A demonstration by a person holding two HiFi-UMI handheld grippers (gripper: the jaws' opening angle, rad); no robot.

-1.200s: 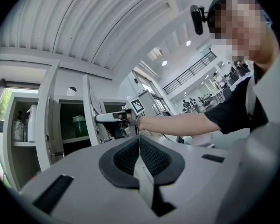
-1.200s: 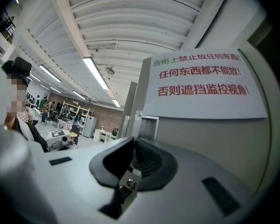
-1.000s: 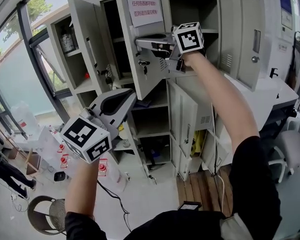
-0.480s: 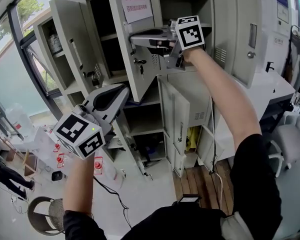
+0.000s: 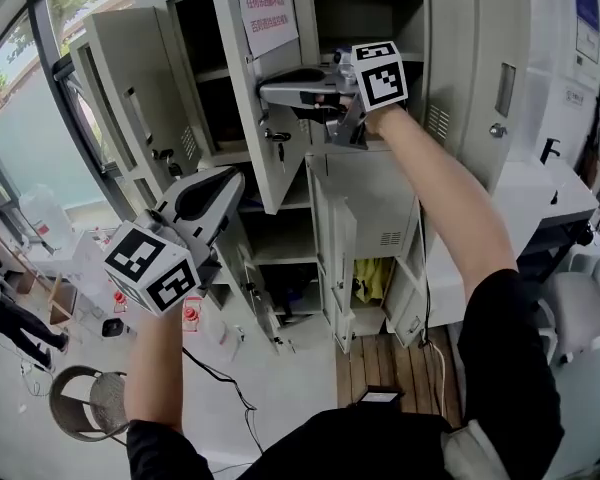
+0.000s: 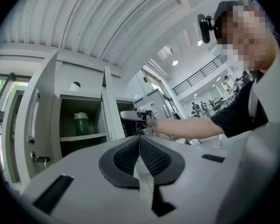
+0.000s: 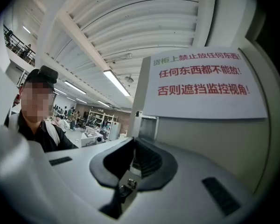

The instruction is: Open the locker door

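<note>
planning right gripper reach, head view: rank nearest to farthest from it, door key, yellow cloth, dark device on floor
1. key, in the locker door just under the right gripper
2. yellow cloth, lower locker
3. dark device, floor

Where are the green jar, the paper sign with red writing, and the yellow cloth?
green jar (image 6: 80, 125), left gripper view, middle of its body.
paper sign (image 7: 200, 85), right gripper view, middle of the sheet.
yellow cloth (image 5: 368, 278), head view, its middle.

Window (image 5: 20, 138) left; pale floor (image 5: 290, 368); wooden boards (image 5: 400, 363); possibly chair (image 5: 585, 303) far right.
</note>
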